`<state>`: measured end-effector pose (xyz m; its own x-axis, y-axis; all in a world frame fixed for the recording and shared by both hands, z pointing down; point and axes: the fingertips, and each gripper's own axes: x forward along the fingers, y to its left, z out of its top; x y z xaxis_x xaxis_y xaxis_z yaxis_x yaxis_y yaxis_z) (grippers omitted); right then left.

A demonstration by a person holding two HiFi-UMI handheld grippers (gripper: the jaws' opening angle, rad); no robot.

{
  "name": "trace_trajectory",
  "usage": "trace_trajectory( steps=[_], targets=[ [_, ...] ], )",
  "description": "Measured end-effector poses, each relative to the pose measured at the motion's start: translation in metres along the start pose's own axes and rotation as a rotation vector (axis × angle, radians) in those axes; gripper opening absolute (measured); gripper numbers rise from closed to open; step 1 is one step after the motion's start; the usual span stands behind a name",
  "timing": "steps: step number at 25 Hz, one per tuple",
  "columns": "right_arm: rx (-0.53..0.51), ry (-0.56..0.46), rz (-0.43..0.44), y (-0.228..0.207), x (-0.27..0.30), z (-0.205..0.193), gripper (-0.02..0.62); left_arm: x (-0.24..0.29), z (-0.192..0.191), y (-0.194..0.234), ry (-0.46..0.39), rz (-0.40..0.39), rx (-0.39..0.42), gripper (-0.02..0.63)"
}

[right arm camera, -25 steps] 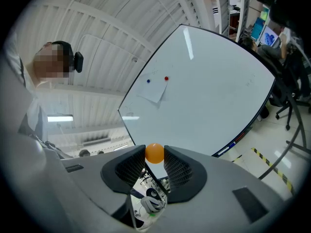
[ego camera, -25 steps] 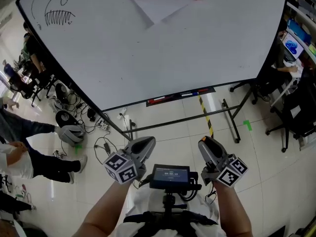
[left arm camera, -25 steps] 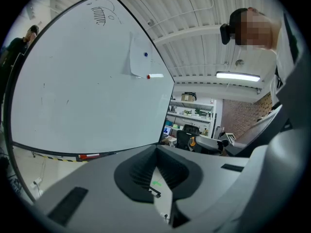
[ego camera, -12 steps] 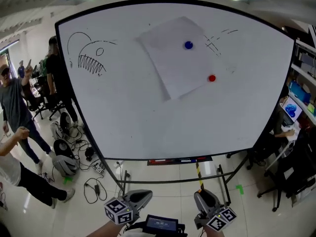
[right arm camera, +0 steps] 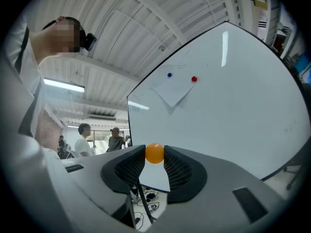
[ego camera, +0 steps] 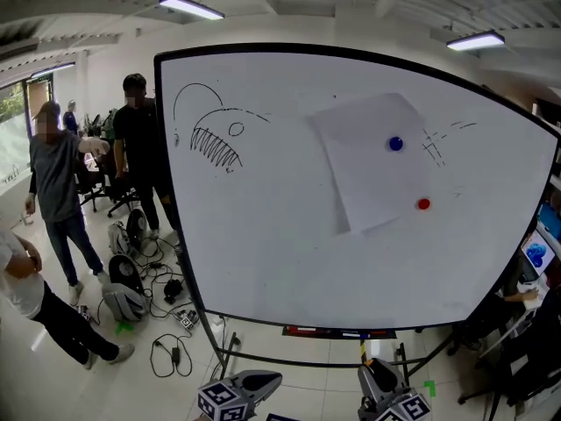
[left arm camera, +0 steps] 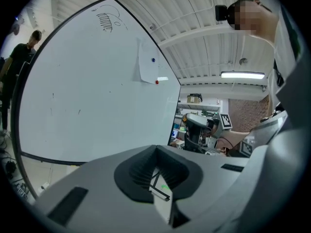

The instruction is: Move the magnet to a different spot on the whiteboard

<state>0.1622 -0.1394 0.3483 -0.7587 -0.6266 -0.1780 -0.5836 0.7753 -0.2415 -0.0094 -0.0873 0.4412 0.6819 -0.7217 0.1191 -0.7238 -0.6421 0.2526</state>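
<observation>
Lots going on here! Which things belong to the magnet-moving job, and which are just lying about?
Job: whiteboard; orange magnet, pinched in the right tongs.

Just about: red magnet, blue magnet and paper sheet on the board; fish doodle; cables; bystanders; left tongs, shut and empty.

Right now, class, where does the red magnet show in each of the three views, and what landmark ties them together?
Head view: red magnet right of centre, at the paper sheet's lower corner.
Left gripper view: red magnet upper middle, tiny.
Right gripper view: red magnet above centre.
Shared landmark: the blue magnet on that sheet.
</observation>
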Motion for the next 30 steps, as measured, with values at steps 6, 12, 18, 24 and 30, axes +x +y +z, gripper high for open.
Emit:
trace_trajectory(
  steps=[6, 12, 18, 24, 30],
  targets=[
    [-0.101, 0.015, 0.005, 0.017, 0.069, 0.012, 0.135, -0.029, 0.017, 0.051, -0.011, 0.038, -0.006, 0.034],
    [-0.273, 0.061, -0.022, 0.027, 0.135, 0.022, 0.135, -0.061, 0.022, 0.104, 0.014, 0.078, -0.003, 0.033],
    [-0.481, 0.087, -0.057, 0.031, 0.192, 0.029, 0.135, -0.077, 0.023, 0.143, 0.027, 0.07, -0.025, 0.033],
    [-0.676, 0.149, -0.042, 0.046, 0.242, 0.03, 0.135, -0.081, 0.022, 0.17, 0.01, 0.051, -0.045, 0.034],
    [-0.844, 0.227, -0.066, 0.053, 0.289, 0.036, 0.138, -0.085, 0.026, 0.196, -0.014, 0.025, -0.061, 0.034]
  ],
)
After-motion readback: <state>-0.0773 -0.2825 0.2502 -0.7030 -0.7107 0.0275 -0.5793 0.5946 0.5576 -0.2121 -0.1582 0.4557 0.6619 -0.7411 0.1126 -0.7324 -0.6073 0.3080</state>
